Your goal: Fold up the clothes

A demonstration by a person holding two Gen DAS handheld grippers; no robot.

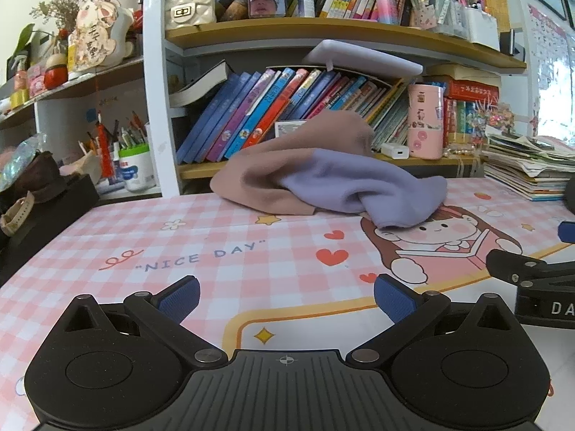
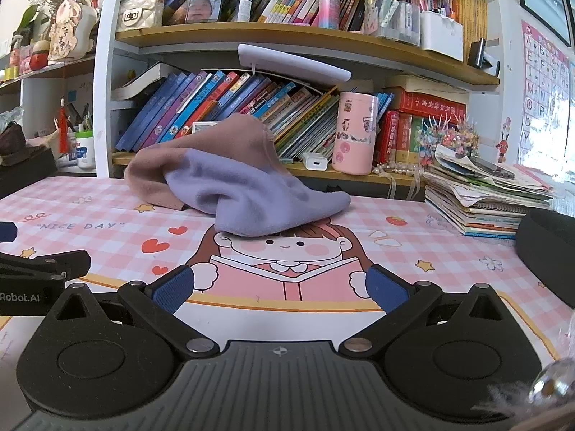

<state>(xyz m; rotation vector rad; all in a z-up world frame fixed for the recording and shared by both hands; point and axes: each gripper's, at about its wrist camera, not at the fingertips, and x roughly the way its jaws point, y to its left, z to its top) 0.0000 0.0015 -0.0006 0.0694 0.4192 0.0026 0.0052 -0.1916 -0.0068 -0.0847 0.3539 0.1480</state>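
A big pink checked desk mat covers the desk, and a crumpled pink and purple cloth lies in a heap at its far side, right in front of the bookshelf. The heap stretches from side to side, pink part on the left and purple part on the right, and it sits well apart from both tools, straight ahead of them. The left gripper and the right gripper both have their jaws wide apart and hold nothing, and the right one looks a bit nearer to the purple end.
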